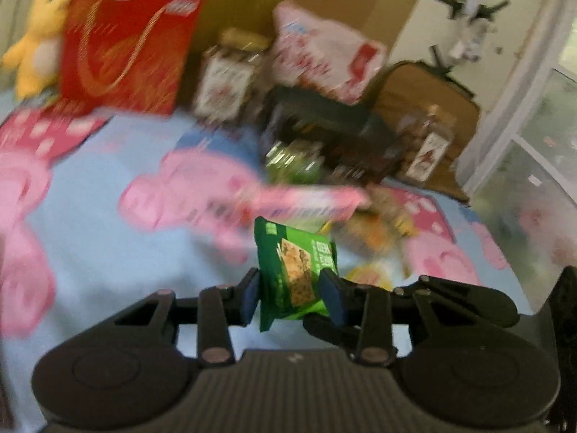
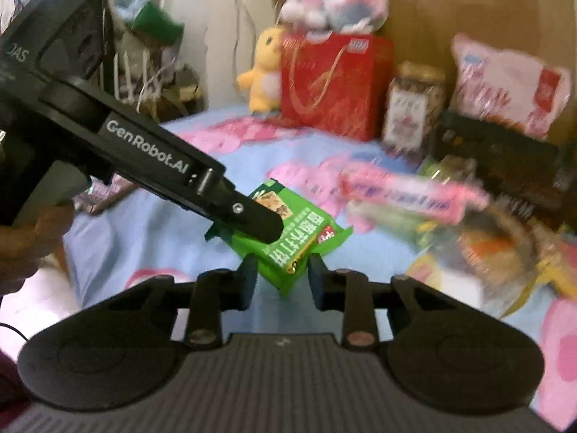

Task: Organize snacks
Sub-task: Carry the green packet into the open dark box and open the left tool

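A green snack packet (image 1: 295, 263) hangs over the blue sheet. My left gripper (image 1: 290, 281) is shut on it, with both pads pressing its sides. In the right wrist view the left gripper (image 2: 252, 223) reaches in from the left and covers the upper part of the green packet (image 2: 306, 234). The packet's lower corner sits between the fingers of my right gripper (image 2: 283, 270), and its edges meet both pads. A hand (image 2: 32, 238) holds the left gripper's handle.
A blue sheet with pink prints (image 1: 108, 252) covers the surface. At the back stand a red gift bag (image 1: 126, 47), a yellow plush (image 1: 39, 29), a jar (image 1: 223, 83), a pink-white bag (image 1: 324, 54) and a black box (image 1: 335, 133). Loose snacks (image 2: 497, 252) lie to the right, including a long pink packet (image 2: 414, 191).
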`<action>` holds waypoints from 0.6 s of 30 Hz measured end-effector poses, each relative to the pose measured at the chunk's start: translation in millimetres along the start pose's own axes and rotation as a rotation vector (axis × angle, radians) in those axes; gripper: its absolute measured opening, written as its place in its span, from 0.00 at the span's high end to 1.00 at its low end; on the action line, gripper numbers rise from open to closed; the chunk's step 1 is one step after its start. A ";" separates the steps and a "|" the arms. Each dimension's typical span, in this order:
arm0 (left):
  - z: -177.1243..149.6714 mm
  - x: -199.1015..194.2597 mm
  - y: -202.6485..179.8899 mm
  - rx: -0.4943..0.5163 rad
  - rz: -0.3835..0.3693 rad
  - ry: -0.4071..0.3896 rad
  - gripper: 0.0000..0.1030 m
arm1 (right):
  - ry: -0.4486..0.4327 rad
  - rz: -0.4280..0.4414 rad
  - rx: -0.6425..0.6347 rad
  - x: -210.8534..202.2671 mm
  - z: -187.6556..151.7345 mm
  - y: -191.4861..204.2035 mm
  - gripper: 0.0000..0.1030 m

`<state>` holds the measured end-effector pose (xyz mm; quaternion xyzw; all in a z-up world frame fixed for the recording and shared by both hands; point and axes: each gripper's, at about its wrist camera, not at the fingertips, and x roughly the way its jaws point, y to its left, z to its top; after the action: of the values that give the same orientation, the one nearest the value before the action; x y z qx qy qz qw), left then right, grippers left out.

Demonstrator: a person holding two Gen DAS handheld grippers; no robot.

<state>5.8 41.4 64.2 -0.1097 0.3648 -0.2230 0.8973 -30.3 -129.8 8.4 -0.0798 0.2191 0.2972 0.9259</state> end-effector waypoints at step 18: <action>165.6 183.7 -51.1 0.021 -0.023 -0.023 0.59 | -0.081 -0.344 0.111 50.3 71.7 -191.6 0.65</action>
<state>222.5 -86.0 88.8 -0.1069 0.3507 -0.2358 0.9000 144.2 -239.3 52.9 -0.0528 0.1807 0.1250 0.9741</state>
